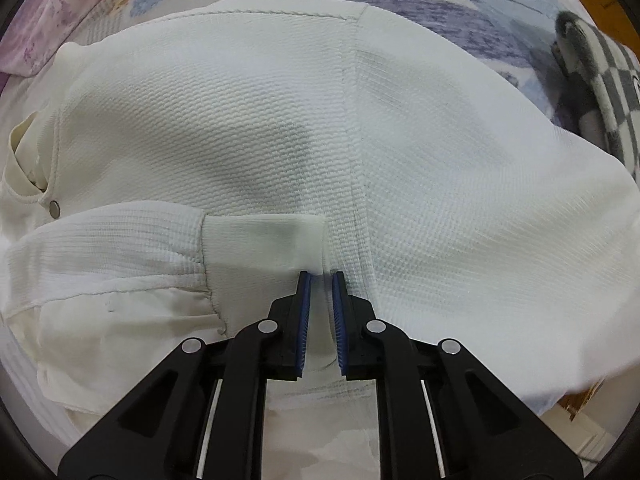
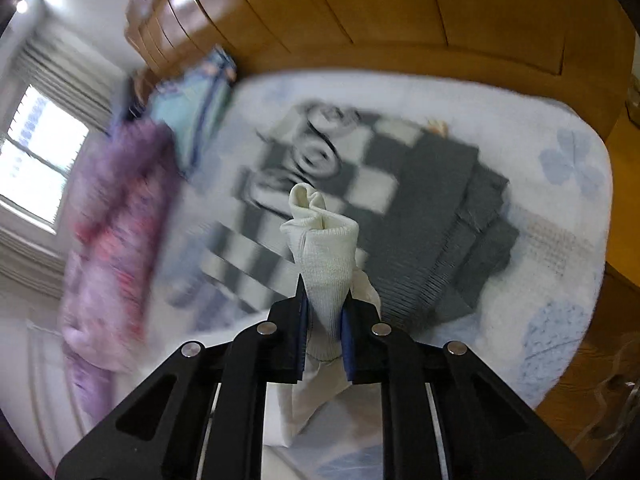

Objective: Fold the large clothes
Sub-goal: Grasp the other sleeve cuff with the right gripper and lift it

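Garment: a white waffle-knit jacket lies spread across the bed, filling the left wrist view; a snap button shows near its open front at the left.
Folded sleeve: one sleeve is laid across the body, its smooth ribbed cuff ending near a vertical seam, probably to square the jacket up before the next fold.
Left gripper: the left gripper points down onto the jacket at the cuff's end, jaws nearly closed with a fold of white fabric pinched between the blue pads. The pinch seems meant to anchor this spot, or to be ready to lift it.
Right gripper: the right gripper has its jaws clamped on a bunched white cuff, which stands up beyond the fingertips while more white cloth trails below. I judge it the jacket's other sleeve, held up off the bed so it can be carried across.
Bed: a pale sheet with blue leaf prints carries everything.
Neighbours: a grey and white checked garment lies further along the bed, well apart from the held cuff; its edge also shows beside the jacket in the left view.
Further out: a purple floral quilt, wooden wardrobe and window, all blurred.
Risk: the raised sleeve may drag the body askew.
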Action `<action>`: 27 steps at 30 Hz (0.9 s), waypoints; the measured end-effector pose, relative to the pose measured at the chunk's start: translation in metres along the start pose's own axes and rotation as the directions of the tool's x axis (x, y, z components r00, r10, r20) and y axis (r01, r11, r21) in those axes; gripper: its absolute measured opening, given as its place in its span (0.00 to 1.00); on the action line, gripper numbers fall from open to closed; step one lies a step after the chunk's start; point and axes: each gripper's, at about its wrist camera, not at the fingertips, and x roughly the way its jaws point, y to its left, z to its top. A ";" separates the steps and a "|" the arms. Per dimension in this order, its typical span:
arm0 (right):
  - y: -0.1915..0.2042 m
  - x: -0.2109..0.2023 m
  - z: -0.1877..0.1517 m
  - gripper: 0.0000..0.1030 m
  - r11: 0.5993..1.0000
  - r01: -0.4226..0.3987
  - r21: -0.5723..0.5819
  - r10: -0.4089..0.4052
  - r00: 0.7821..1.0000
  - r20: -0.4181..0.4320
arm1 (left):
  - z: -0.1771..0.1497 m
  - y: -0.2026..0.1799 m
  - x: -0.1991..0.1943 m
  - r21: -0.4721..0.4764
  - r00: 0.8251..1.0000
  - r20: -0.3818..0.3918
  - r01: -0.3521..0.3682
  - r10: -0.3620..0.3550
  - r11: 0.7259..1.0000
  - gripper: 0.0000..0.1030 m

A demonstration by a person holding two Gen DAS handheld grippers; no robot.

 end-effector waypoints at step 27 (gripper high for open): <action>0.407 0.044 -0.248 0.13 0.692 -0.634 -0.347 0.415 0.741 -0.528 | -0.115 0.222 -0.240 -0.231 0.958 0.284 0.026 0.042 0.973 0.01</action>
